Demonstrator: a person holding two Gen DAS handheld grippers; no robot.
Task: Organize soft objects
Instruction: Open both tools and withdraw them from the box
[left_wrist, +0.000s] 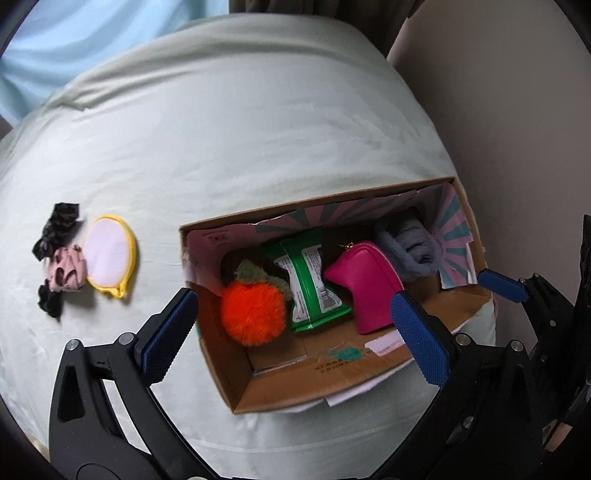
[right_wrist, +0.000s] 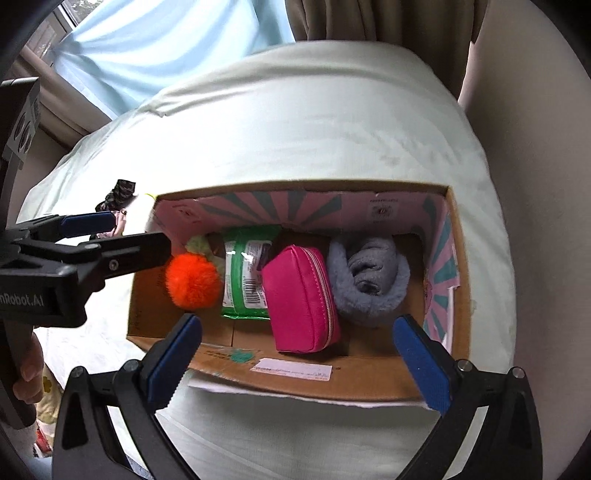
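Both grippers hover with jaws spread wide and nothing held — the left gripper (left_wrist: 295, 321) over the near left part of the cardboard box (left_wrist: 369, 384), the right gripper (right_wrist: 306, 354) over its near wall. The box lies with its long axis left to right, and packed side by side along it are a fuzzy orange pom-pom (right_wrist: 194, 282), a green wipes packet (right_wrist: 245, 273), a magenta zip pouch (right_wrist: 301, 297) lying front to back, and a rolled grey fleece (right_wrist: 369, 280). It rests on a pale green bedsheet (left_wrist: 240, 129), where scrunchies (left_wrist: 59, 258) and a yellow-rimmed pad (left_wrist: 109, 256) touch each other well left of the box — light blue curtains (right_wrist: 147, 44) hang behind.
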